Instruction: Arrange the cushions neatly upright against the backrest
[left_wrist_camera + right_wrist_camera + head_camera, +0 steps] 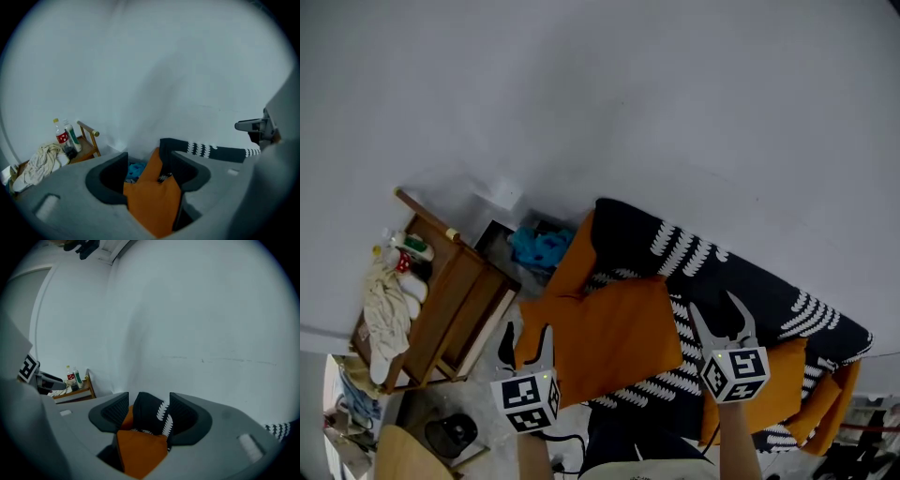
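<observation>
Both grippers open above the sofa

Left gripper (528, 336) and right gripper (717, 314) hover with jaws apart, holding nothing; the big orange cushion (619, 328) lies flat on the patterned sofa (750, 272) seat.

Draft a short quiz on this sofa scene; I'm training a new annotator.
1. True or false: the left tongs grip the flat orange cushion.
2. What stands on the wooden side table? A bottles, B a lamp, C books.
3. Fill in: the sofa cover is black with ___ leaf prints.
Key: 1 false; 2 A; 3 white.
</observation>
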`<move>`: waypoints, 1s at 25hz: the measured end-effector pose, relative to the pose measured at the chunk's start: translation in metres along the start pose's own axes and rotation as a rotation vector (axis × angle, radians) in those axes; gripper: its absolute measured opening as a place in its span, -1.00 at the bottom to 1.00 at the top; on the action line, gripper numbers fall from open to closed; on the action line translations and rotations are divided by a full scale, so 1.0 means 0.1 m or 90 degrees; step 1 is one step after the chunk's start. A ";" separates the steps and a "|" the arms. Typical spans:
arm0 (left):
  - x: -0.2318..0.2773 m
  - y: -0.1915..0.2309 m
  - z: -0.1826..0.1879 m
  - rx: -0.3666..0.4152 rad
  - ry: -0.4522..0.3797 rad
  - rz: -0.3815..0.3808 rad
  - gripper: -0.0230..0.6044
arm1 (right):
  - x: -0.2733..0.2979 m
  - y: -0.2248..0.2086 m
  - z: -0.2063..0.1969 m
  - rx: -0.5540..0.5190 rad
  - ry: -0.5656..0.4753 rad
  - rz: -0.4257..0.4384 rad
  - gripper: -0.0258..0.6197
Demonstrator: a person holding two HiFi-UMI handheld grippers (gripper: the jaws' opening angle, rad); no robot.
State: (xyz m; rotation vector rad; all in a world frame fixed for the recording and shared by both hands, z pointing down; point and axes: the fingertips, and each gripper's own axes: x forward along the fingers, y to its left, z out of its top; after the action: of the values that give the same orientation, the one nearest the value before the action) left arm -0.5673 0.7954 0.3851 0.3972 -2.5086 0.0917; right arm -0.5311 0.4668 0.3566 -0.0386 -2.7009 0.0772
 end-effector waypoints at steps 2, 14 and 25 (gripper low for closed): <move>0.08 0.01 -0.12 -0.004 0.022 0.002 0.00 | 0.09 -0.01 -0.11 0.000 0.017 0.005 -0.06; 0.72 0.15 -1.00 -0.010 0.160 0.010 0.01 | 0.91 -0.11 -1.09 -0.022 0.132 0.051 -0.11; 1.51 0.53 -1.85 -0.026 0.290 0.038 0.01 | 1.82 -0.34 -2.32 -0.023 0.299 0.072 -0.14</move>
State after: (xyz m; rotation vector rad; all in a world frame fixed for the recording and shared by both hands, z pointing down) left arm -0.6001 0.8346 0.6243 0.2497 -2.0681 0.1382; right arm -0.5978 0.4509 0.6452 -0.1959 -2.2286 0.0459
